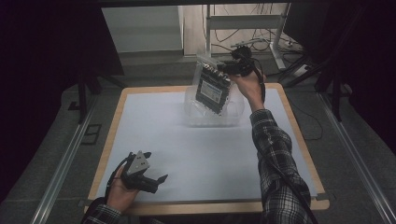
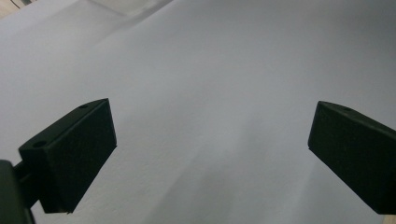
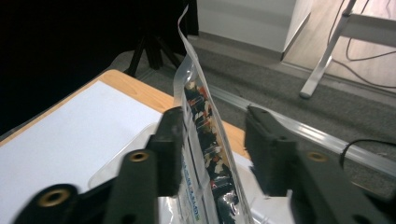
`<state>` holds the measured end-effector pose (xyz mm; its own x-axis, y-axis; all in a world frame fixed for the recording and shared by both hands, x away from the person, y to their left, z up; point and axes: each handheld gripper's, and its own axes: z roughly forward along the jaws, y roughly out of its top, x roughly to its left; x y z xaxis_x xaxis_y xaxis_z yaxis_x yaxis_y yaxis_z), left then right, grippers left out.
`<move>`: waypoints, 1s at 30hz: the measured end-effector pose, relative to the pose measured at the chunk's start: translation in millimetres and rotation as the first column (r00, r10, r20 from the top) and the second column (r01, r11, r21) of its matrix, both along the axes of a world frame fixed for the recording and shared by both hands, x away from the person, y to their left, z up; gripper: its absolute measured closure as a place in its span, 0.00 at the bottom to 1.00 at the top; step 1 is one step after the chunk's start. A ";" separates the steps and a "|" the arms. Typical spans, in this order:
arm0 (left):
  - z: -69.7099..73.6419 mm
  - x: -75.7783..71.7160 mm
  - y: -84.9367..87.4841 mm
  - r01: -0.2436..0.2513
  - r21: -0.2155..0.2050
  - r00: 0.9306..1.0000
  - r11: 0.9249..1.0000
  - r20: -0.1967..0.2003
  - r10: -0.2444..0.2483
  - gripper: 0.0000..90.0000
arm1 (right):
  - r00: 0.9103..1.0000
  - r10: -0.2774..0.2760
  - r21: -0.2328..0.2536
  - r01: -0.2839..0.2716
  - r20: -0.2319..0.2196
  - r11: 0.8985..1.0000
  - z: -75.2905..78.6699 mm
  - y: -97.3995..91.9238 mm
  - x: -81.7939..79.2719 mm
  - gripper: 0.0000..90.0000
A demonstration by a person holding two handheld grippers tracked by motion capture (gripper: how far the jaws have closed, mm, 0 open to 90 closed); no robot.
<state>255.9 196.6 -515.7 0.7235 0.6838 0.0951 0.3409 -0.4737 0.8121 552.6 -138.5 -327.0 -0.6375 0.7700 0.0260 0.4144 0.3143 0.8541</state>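
Right gripper (image 1: 236, 65): was held up over the far side of the table, above the clear tub. In the right gripper view its jaws stood partly apart with the bag between them; the left jaw lay against the bag's side, while a gap showed between the bag and the right jaw, so the bag was not clamped.
Bag (image 1: 212, 86): a clear plastic packet with dark contents and flecks of red and white, seen edge-on in the right gripper view (image 3: 205, 140). In the high view it hung tilted, its lower end down in the tub and its upper corner at the right gripper.
Tub (image 1: 194, 116): a clear plastic container that sat on the white sheet near the table's far edge, right of the middle.
Left gripper (image 1: 152, 179): rested low at the near left of the table, well apart from the bag and the tub. Its jaws were wide apart with nothing between them, pointed across bare sheet.
Table (image 1: 299, 140): a wooden top with a pale rim, covered by a white sheet (image 1: 187, 154).
Sleeve (image 1: 275, 158): checked fabric on the right forearm, which reached across the right side of the table.
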 end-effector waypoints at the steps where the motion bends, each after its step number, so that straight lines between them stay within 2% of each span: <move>1: 0.0 0.0 0.0 0.000 0.000 1.000 1.000 0.000 0.000 0.01 | 1.000 0.000 0.000 0.000 0.000 1.000 0.0 0.0 0.0 0.62; 4: 0.0 -0.1 -0.2 -0.001 0.001 1.000 1.000 0.001 0.001 0.01 | 1.000 -0.001 -0.012 0.001 0.007 1.000 2.4 -3.7 -3.2 0.53; 5: 0.0 -0.1 -0.2 -0.001 0.001 1.000 1.000 0.001 0.001 0.01 | 1.000 -0.001 -0.012 0.001 0.007 1.000 2.4 -3.7 -3.2 0.53; 6: -0.1 0.0 -0.2 -0.001 -0.001 1.000 1.000 0.001 0.001 0.01 | 1.000 -0.005 -0.013 0.005 0.006 1.000 3.5 -6.2 -4.8 0.48; 9: -0.1 0.1 -0.1 0.001 -0.005 1.000 1.000 -0.002 -0.001 0.01 | 1.000 -0.004 -0.015 0.004 0.008 1.000 4.5 -8.2 -6.3 0.44; 11: -0.1 0.2 -0.3 0.004 -0.005 1.000 1.000 -0.004 -0.004 0.01 | 1.000 0.003 -0.025 -0.003 0.009 1.000 5.8 -11.2 -10.3 0.37; 14: 0.0 0.1 -0.5 0.010 -0.008 1.000 1.000 -0.007 -0.010 0.01 | 1.000 0.015 -0.044 -0.015 0.016 0.999 5.5 -12.5 -14.2 0.33; 24: -0.3 0.4 0.0 0.013 -0.019 1.000 1.000 -0.006 -0.014 0.00 | 0.999 0.039 -0.063 -0.038 0.018 0.997 5.3 -21.5 -26.8 0.24; 29: -0.1 1.1 1.6 0.003 -0.054 1.000 0.999 -0.018 -0.004 0.00 | 0.999 0.051 -0.067 -0.049 0.021 0.997 3.7 -25.0 -33.1 0.20; 30: 0.6 1.5 3.2 0.000 -0.079 1.000 0.997 -0.024 -0.002 0.00 | 0.998 0.056 -0.063 -0.055 0.019 0.996 3.2 -26.2 -34.6 0.19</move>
<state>257.3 199.8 -515.1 0.7258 0.6875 0.0235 0.3603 -0.4091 0.8383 518.0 -164.7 -323.8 -0.6791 0.7332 -0.0352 0.3770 0.3895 0.8403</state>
